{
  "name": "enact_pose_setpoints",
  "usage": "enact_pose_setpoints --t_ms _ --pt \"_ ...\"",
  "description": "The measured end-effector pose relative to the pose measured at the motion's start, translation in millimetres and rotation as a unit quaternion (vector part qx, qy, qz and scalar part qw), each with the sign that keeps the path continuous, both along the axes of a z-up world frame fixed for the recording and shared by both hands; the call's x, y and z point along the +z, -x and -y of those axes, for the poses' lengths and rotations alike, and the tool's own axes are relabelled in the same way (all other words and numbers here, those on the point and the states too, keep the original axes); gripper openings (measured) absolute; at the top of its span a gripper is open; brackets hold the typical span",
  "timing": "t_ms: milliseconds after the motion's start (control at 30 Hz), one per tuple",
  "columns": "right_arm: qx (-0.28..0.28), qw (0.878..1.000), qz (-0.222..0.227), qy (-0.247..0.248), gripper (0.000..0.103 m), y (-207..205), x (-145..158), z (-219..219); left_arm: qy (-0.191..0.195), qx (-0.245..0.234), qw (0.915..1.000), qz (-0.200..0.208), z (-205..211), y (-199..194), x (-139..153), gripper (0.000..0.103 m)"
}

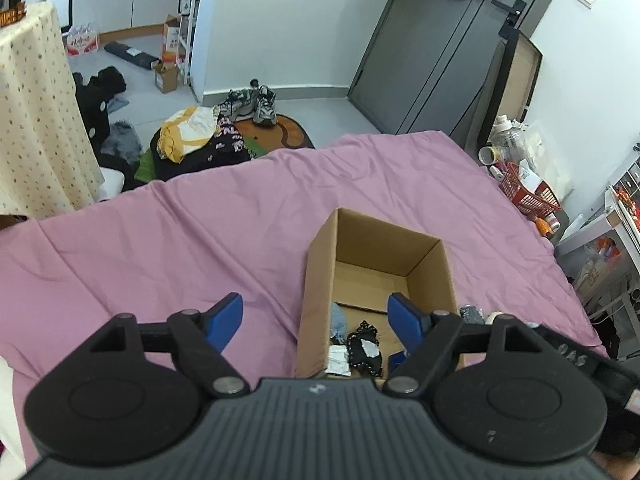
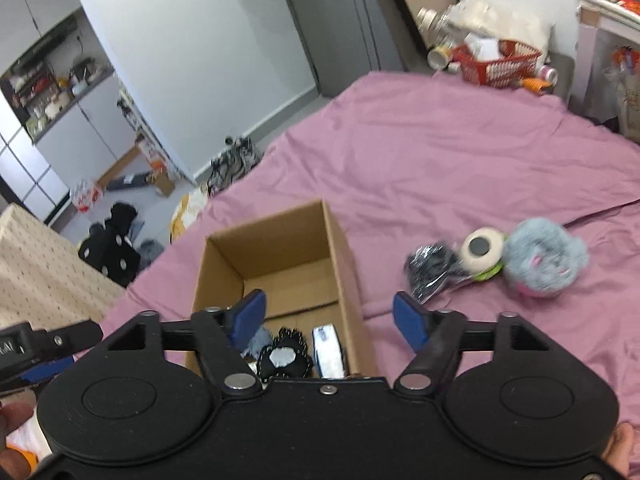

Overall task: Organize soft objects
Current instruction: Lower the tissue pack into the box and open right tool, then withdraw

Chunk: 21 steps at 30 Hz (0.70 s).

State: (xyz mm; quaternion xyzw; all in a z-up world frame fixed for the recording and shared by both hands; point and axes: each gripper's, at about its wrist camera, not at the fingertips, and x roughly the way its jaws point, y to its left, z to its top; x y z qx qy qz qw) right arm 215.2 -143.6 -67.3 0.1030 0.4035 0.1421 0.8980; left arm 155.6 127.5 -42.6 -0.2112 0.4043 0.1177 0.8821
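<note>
Cardboard box (image 2: pixel 276 264) stands open-topped on the pink bedsheet (image 2: pixel 440 168), set out near the person's edge of the bed so that both hands can drop things straight into it. Its near end already holds a few soft items: a pale blue fuzzy piece (image 1: pixel 339 320), a black trimmed piece with a grey patch (image 2: pixel 285 356) and a white-and-blue packet (image 2: pixel 328 350); the far half of the box floor is bare.

The left gripper (image 1: pixel 316 320) hangs over the box's near left wall with its blue pads spread wide and nothing between them. The right gripper (image 2: pixel 328 318) hovers over the box's near right wall, equally spread and empty, so neither one carries anything.

Three items lie out on the sheet to the right of the box, toward the bed's right edge, probably the ones left to collect: a fluffy grey-blue plush with pink showing (image 2: pixel 544 258), a cream round toy with a dark centre and green base (image 2: pixel 482 250) touching it, and a dark bundle in crinkly clear wrap (image 2: pixel 430 270) nearest the box. All three look light and squashy.
</note>
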Motion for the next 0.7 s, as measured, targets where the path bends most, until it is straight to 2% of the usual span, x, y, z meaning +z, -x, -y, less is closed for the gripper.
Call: enact_pose_setpoints --t_ms 233,700 --pt "-0.015 1.000 0.026 -0.007 0.081 6.2 17.8 30.1 -0.015 -0.007 0.9998 0.008 21.6 9.8 12.7 0.079" --pt "-0.041 0.998 0.031 -0.036 0.082 17.0 17.6 94.0 -0.042 -0.032 0.9986 0.007 71.3 15.2 22.8 0.079"
